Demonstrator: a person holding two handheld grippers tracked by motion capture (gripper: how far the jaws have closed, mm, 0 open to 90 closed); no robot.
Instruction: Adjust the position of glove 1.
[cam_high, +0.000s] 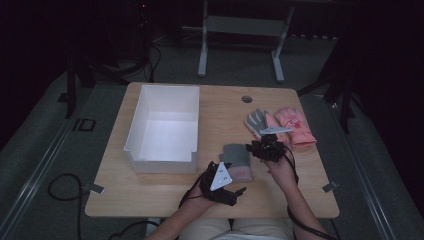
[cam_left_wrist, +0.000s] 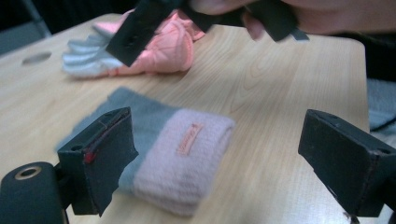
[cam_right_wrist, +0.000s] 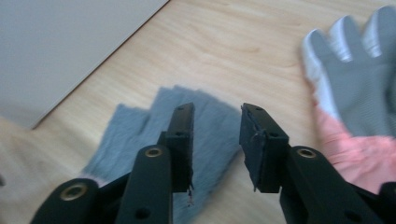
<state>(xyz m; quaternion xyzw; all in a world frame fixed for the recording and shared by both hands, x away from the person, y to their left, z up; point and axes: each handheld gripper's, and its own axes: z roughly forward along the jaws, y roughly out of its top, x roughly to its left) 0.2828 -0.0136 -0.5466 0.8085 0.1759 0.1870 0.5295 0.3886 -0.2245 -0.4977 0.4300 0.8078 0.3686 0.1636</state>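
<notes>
We had the folded grey-and-pink glove (cam_high: 236, 161) lying on the desk (cam_high: 210, 195) beside the white bin (cam_high: 162, 127). Both the left gripper (cam_high: 239, 192) and right gripper (cam_high: 256, 148) were released, empty. Next, we judged, regrasp the glove and bin it.

black two-jaw left gripper (cam_high: 239, 191) with grey three-cornered plate, black right gripper (cam_high: 251, 147) with brass-ringed rivets, trailing black cables, bare forearms
</notes>
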